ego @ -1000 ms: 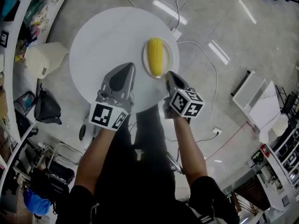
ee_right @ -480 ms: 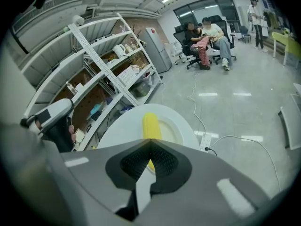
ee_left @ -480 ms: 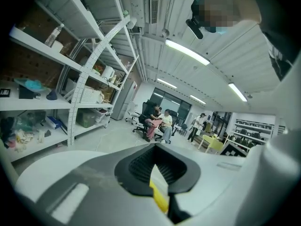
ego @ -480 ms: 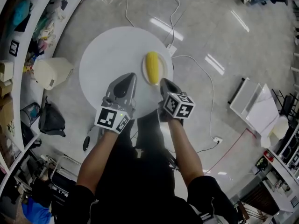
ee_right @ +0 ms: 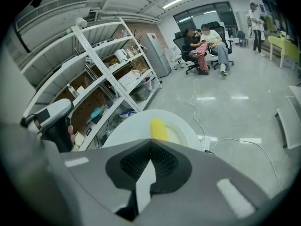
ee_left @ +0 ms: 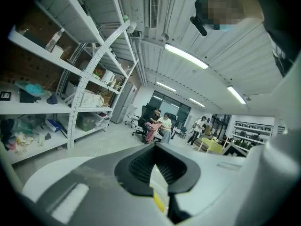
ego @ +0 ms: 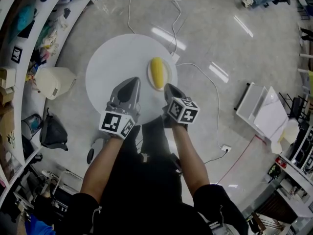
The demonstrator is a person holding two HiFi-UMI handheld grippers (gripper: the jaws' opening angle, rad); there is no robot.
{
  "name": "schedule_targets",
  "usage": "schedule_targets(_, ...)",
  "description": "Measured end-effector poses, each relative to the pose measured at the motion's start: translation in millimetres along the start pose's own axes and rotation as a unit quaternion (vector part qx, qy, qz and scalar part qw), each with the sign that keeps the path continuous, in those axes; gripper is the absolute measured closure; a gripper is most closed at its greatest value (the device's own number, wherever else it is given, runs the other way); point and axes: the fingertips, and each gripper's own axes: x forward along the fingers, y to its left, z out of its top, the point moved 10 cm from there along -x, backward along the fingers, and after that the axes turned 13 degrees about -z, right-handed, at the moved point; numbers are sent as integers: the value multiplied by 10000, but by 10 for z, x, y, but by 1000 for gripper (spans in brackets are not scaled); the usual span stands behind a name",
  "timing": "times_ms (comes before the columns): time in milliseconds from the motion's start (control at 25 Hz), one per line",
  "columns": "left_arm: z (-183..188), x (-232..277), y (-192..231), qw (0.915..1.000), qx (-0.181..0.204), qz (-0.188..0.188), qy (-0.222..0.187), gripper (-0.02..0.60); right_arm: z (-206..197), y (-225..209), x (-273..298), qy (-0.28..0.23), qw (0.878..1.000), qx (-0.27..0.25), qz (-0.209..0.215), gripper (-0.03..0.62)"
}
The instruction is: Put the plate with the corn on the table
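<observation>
A yellow corn cob (ego: 157, 71) lies on a white plate (ego: 165, 78), and the plate rests on the right side of the round white table (ego: 115, 67). My left gripper (ego: 131, 83) is shut and empty over the table's near part, left of the plate. My right gripper (ego: 168, 87) is also shut and empty, just off the plate's near rim. In the right gripper view the corn (ee_right: 158, 127) and plate (ee_right: 182, 135) lie straight past the closed gripper (ee_right: 150, 143). The left gripper view tilts up into the room over its closed gripper (ee_left: 154, 165).
Cables and a power strip (ego: 174, 58) lie on the floor beyond the table. A cream bin (ego: 53, 81) and a black bag (ego: 53, 129) stand left of it, beside shelving (ego: 19, 28). White boards (ego: 261, 109) lie at the right. People sit on chairs (ee_right: 204, 44) far off.
The table and plate have grown smaller in the head view, as if seen from higher up. Both grippers stay shut, side by side, near the plate.
</observation>
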Motion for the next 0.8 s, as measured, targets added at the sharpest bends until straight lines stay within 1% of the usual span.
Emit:
schedule_targets(320, 100, -206, -75, 9999, 30, -123, -5, 578, -23, 133, -204, -330, 9993, 169, -66, 585)
schedule_targets(520, 160, -339, -166, 9996, 59, -263, -79, 578, -86, 181, -320, -451, 9986, 141, -224, 585)
schedule_targets(800, 210, -511, -223, 9991, 61, -421, -73, 578, -175, 285, -444, -575, 9974, 199, -385, 585)
